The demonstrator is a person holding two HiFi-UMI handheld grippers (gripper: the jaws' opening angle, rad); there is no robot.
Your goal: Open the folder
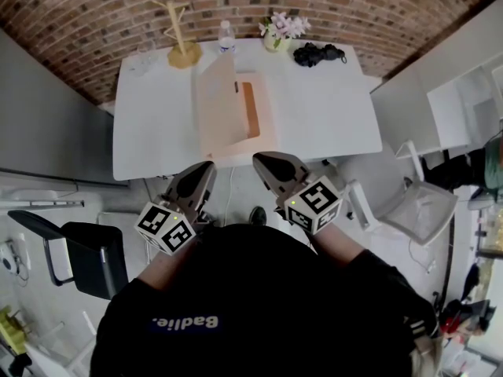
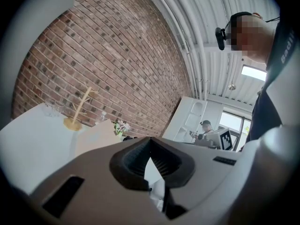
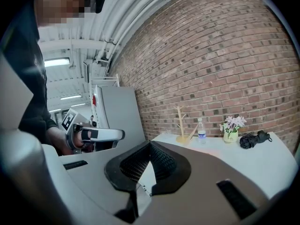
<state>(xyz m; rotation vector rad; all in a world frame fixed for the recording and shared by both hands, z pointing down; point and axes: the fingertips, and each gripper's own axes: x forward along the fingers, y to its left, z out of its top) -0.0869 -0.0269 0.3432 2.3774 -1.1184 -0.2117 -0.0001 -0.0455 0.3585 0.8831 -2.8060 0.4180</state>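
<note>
The tan folder [image 1: 228, 112] lies on the white table [image 1: 330, 116], its left cover standing up and an orange sheet [image 1: 250, 110] showing inside. Both grippers hang short of the table's near edge, close to the person's body. My left gripper [image 1: 206, 167] is shut and empty, and its own view shows the jaws [image 2: 150, 144] closed together, with the folder [image 2: 96, 135] beyond them. To its right, my right gripper [image 1: 261, 160] is also shut with nothing in it [image 3: 150, 146]. In the right gripper view the left gripper [image 3: 96, 135] shows at the left.
Along the table's far edge stand a wooden rack [image 1: 182, 34], a water bottle [image 1: 226, 36], a flower pot [image 1: 281, 31] and a black bundle [image 1: 318, 53]. A black chair [image 1: 86, 250] stands at the left, a white chair [image 1: 416, 206] at the right. A brick wall backs the table.
</note>
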